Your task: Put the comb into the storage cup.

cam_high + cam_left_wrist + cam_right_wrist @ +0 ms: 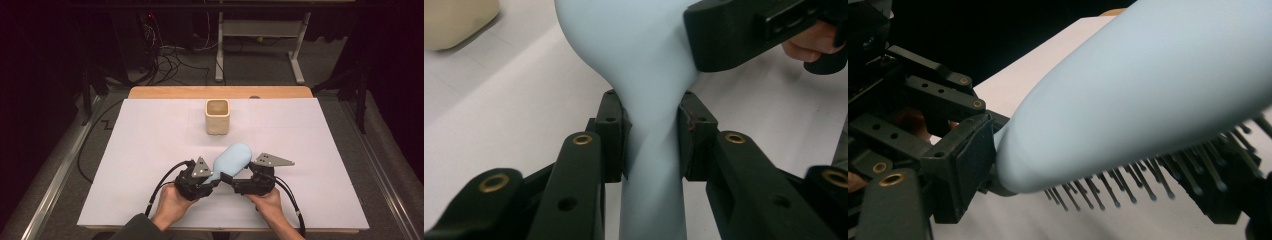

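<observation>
Left gripper [216, 181] clamps hairbrush [231, 159] handle (head aims toward cup [217, 116]).

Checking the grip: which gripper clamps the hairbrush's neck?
The left gripper: its pads squeeze the blue hairbrush at its neck; the right gripper sits by the bristled head.

- A beige square cup [217, 117] stands upright on the white table cover [150, 150].
- A wooden table edge [175, 92] shows behind it.
- Cables [170, 62] lie on the floor.
</observation>
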